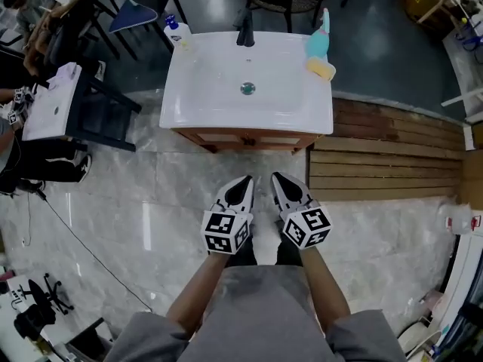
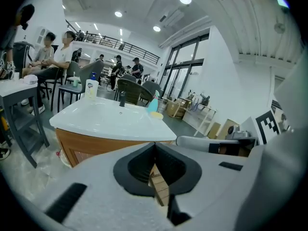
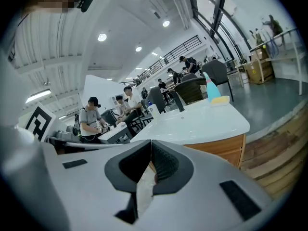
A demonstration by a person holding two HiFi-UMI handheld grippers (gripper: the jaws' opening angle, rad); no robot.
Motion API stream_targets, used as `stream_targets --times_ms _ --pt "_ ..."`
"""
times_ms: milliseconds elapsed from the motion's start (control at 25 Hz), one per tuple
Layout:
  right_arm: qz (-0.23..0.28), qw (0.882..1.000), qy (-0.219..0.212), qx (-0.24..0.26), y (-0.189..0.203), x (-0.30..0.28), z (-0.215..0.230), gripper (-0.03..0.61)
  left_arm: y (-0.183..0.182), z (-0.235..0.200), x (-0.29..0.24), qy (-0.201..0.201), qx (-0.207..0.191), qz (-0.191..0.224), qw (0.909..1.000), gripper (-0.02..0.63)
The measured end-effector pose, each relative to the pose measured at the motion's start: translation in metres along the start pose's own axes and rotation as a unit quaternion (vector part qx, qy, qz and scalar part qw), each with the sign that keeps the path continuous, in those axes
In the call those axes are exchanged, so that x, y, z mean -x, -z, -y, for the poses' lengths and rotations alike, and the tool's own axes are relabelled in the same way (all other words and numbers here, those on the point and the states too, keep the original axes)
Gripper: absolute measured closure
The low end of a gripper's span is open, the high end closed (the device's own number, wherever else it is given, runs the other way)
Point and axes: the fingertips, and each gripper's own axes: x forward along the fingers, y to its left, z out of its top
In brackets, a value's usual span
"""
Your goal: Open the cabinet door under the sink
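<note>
Task status: not begun as far as the views show. Neither gripper touches the cabinet; the whole pull on the door is left.

Left gripper: jaws fully together, tips meeting, nothing between them. Its own view confirms this; only floor shows through the slit behind the pads.

Right gripper: jaws likewise closed tip to tip and empty, as seen in its own view.

In the head view the two grippers sit side by side, close together but apart, both pointing toward 12 o'clock over the marble floor.

Cabinet: at 12 o'clock from both grippers, near but with a strip of floor between. From above only the top edge of its wooden front shows under the sink. The left gripper view shows the wood front with no gap visible; I judge the door closed. Handle cannot be made out.

Further out: faucet at 12 o'clock on the basin, teal bottle and yellow sponge at 2 o'clock, white bottle at 10 o'clock. Wooden decking lies at 3 o'clock of the cabinet.

Next, by my judgement: close in, open one gripper, find the door edge or handle.
</note>
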Motion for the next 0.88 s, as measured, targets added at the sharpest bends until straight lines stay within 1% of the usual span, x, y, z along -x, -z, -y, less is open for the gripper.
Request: stream_targets --times_ms 200,360,600,760,880 --pt "0.009 0.999 0.038 -0.012 0.014 -0.027 -0.001 0.568 0.011 -0.030 -0.012 0.033 -0.008 -0.026 0.9991 0.606" --pt "0.012 0.998 0.058 -0.021 0.028 -0.041 0.006 0.568 0.028 -0.048 -0.028 0.045 -0.010 -0.044 0.9980 0.606" --pt "0.002 0.997 0.068 -0.039 0.053 -0.055 0.030 0.568 0.054 -0.064 -0.052 0.041 -0.006 -0.063 0.9971 0.606" --pt "-0.003 0.997 0.066 -0.046 0.067 -0.065 0.049 0.568 0.066 -0.073 -0.066 0.031 -0.001 -0.065 0.9974 0.606" --pt "-0.002 0.997 0.063 -0.054 0.074 -0.071 0.061 0.568 0.074 -0.078 -0.077 0.025 -0.005 -0.064 0.9976 0.606"
